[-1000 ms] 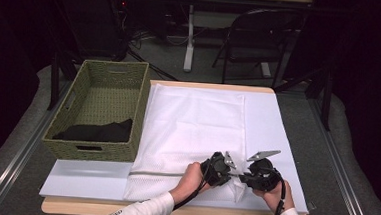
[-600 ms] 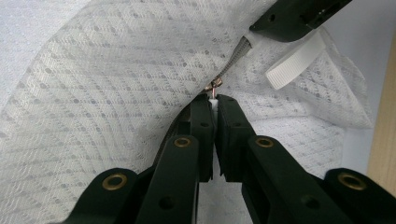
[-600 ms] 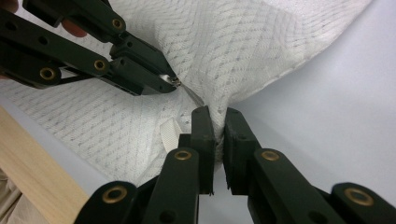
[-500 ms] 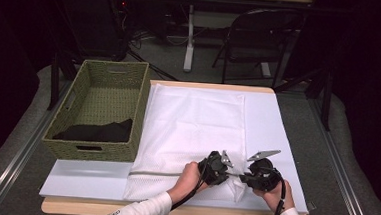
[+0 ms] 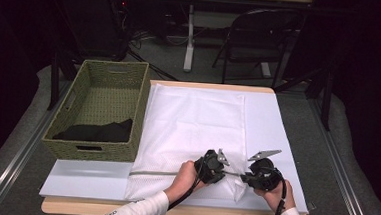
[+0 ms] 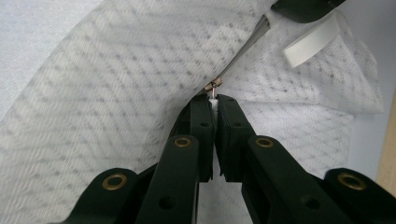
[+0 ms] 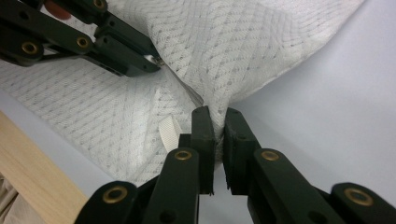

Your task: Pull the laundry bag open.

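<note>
A white mesh bag (image 5: 192,132) is laid flat on a white sheet (image 5: 272,127) covering the surface (image 5: 215,87), centre of the high view. Its zipper (image 5: 154,173) runs along the near edge, lower centre of frame.

Left claw (image 5: 223,171) is seen lower centre, held by the left hand (image 5: 187,175). In the left gripper view the jaws are pressed together on the zipper pull (image 6: 213,89) (a small metal tab w/ a white strip between the pads), centre of frame; the zipper line runs off to the upper right.

Right claw (image 5: 244,177) is seen just right of the left one, held by the right hand (image 5: 272,190). In the right gripper view the jaws are clamped on a gathered fold of the mesh bag (image 7: 215,112), centre of frame. A white fabric tag (image 7: 169,131) lies just left of them. The left claw is noted upper left in that view.

A green woven basket (image 5: 142,92) stands at the left of the surface, touching the sheet's edge, w/ dark cloth (image 5: 97,131) inside at its near end. A folding chair (image 5: 255,41) is noted on the floor beyond, upper centre-right.
</note>
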A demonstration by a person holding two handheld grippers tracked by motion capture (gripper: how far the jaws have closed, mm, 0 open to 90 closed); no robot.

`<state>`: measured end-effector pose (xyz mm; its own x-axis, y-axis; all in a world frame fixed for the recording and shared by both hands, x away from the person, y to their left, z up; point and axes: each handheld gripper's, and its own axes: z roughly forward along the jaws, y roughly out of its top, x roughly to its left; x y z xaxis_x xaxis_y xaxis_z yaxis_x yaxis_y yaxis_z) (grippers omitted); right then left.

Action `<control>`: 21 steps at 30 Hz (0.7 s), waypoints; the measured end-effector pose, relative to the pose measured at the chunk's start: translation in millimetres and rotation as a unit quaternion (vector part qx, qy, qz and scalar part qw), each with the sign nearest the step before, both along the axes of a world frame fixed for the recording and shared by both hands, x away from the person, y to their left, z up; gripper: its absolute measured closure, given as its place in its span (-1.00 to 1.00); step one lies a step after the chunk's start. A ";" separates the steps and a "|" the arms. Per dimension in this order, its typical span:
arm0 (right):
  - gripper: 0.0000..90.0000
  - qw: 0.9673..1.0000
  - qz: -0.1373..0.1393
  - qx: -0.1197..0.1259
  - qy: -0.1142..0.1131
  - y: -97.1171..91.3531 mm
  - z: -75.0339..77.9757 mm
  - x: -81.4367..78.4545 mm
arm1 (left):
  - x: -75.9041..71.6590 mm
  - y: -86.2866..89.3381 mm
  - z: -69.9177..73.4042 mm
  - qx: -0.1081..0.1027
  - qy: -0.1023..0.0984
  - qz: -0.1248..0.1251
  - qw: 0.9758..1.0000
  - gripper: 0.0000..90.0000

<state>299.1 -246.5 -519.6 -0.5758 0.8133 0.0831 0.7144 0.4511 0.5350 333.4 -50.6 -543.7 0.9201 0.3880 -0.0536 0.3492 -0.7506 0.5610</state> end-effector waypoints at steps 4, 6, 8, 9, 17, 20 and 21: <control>0.89 1.000 -0.001 -0.001 0.001 0.0 -0.2 0.1 | 0.4 3.7 0.2 0.001 -0.003 -0.001 1.000 0.93; 0.89 1.000 0.001 -0.002 0.001 -0.1 -0.1 0.3 | 0.6 5.3 0.2 0.003 -0.003 0.000 1.000 0.93; 0.88 1.000 0.002 -0.002 -0.001 -0.5 -0.3 0.5 | 1.0 6.6 0.4 0.004 -0.005 -0.001 1.000 0.93; 0.89 1.000 0.002 -0.002 -0.001 -0.7 -0.2 0.5 | 1.1 7.1 0.4 0.004 -0.006 0.000 1.000 0.93; 0.88 1.000 0.002 -0.005 -0.002 -1.0 0.0 0.5 | 2.2 13.8 0.1 0.003 -0.006 0.005 1.000 0.93; 0.88 1.000 -0.003 -0.005 0.000 -1.0 0.1 0.1 | 2.4 17.2 0.3 0.006 -0.006 0.008 1.000 0.93; 0.88 1.000 -0.001 -0.004 -0.001 -1.2 -0.2 0.3 | 2.8 18.3 0.6 0.007 -0.007 0.009 1.000 0.93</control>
